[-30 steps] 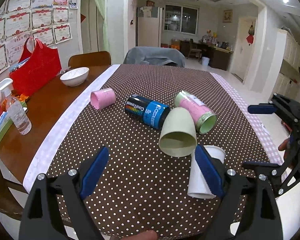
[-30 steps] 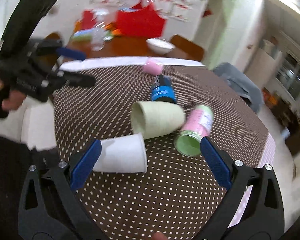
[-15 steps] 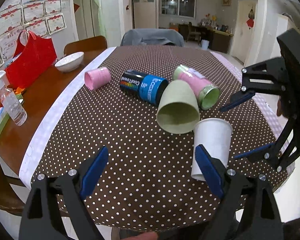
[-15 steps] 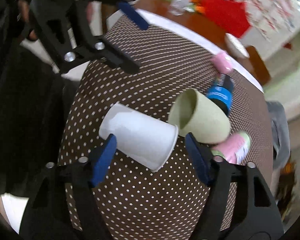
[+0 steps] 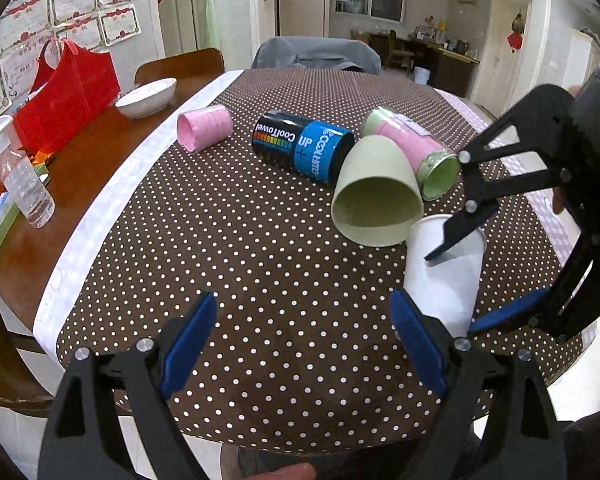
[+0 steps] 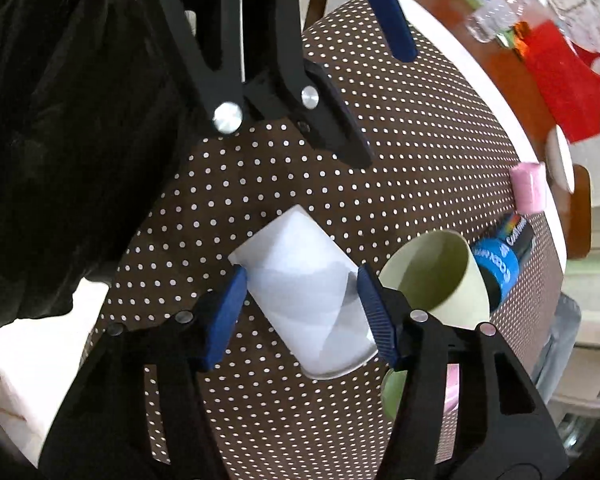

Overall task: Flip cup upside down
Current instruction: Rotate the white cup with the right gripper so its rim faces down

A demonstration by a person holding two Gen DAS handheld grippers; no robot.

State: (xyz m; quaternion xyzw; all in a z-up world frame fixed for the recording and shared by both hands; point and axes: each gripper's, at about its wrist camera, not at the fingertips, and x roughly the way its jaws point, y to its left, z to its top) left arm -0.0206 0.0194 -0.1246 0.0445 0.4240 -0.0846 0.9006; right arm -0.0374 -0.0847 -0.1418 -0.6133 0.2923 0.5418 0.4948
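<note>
A white paper cup (image 5: 444,276) lies on its side on the brown dotted tablecloth (image 5: 260,264) near the front right edge. My right gripper (image 6: 300,304) straddles the white cup (image 6: 304,292), its blue pads at both sides of the cup wall, jaws narrowed around it. In the left wrist view the right gripper (image 5: 460,280) comes in from the right over the cup. My left gripper (image 5: 304,340) is open and empty above the cloth, just left of the cup.
A pale green cup (image 5: 376,196), a blue-black can (image 5: 304,144), a pink-green canister (image 5: 416,152) and a pink cup (image 5: 204,128) lie on the cloth. A bowl (image 5: 146,98), red bag (image 5: 68,96) and bottle (image 5: 24,184) stand on the wooden table at left.
My right gripper has moved in over the white cup and narrowed its jaws around it. The left gripper has risen and pulled back a little, staying open.
</note>
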